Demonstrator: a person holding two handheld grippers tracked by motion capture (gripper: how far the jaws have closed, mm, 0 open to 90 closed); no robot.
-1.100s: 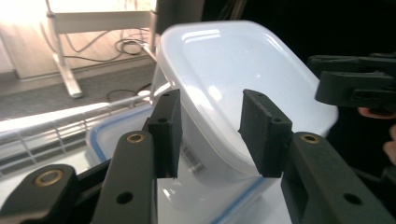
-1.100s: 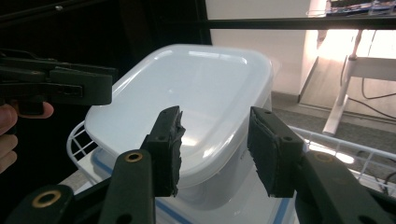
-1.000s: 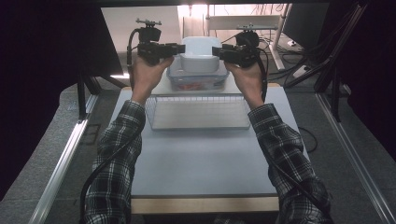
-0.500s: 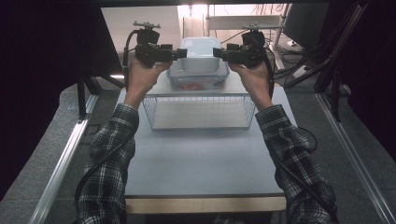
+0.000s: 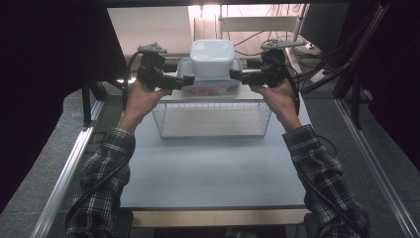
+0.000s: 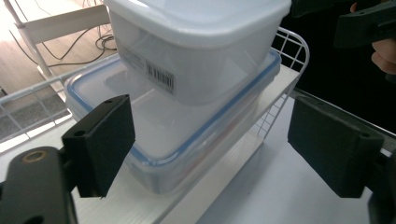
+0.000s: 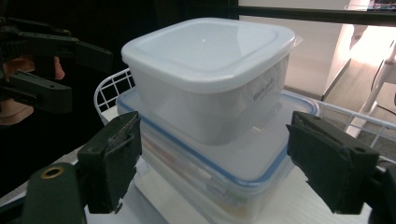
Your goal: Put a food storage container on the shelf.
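White lidded tub (image 5: 212,58) stacked on blue-rimmed box (image 5: 210,88), contents blurred; my left tongs (image 5: 189,80) and right tongs (image 5: 235,76) wide, just opened, flank at 9 and 3.

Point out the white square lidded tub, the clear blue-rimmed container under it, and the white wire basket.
White square lidded tub (image 7: 205,51), right gripper view, lid top.
Clear blue-rimmed container (image 6: 154,119), left gripper view, lid surface.
White wire basket (image 5: 213,119), high view, front mesh wall.

two containers (image 5: 212,58), one wire basket (image 5: 213,119), two grippers (image 5: 190,79)
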